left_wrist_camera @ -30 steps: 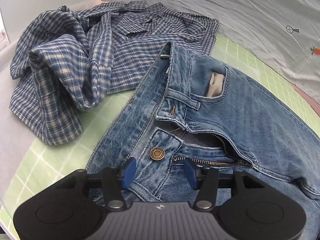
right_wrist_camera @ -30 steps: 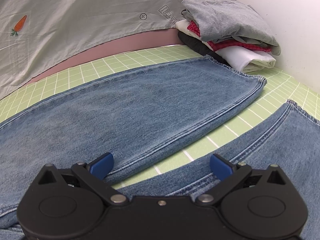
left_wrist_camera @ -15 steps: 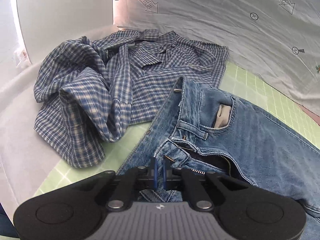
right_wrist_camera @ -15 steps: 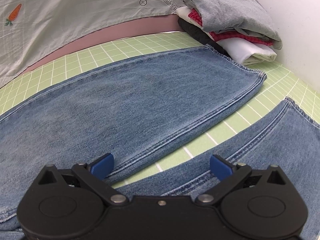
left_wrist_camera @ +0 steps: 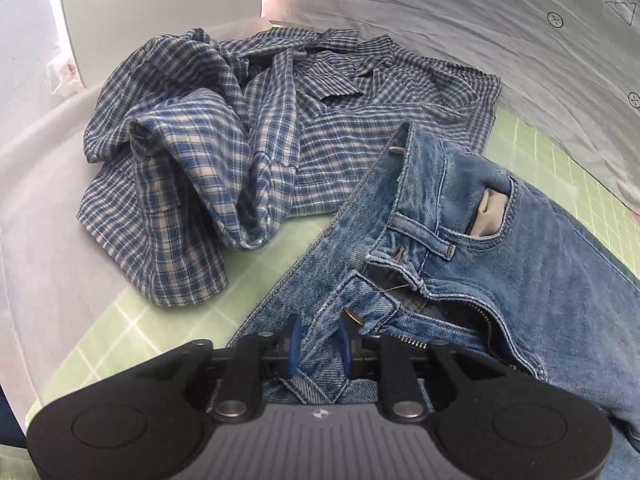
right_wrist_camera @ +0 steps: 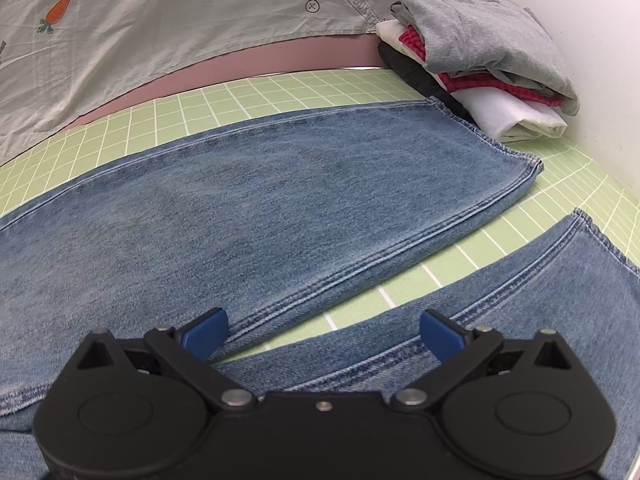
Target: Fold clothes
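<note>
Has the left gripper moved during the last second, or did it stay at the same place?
Yes. The left gripper closed its fingers on the jeans waistband and rose, lifting it; the plaid shirt now sits lower and more central in the left wrist view.

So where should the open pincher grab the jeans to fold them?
Probably the inner seam of the near leg of the jeans, which lies just ahead of the right gripper. Its jaws are wide open above that edge, and green mat shows beside it, so one finger could slide under from the gap side. The left gripper is shut on the waistband.
</note>
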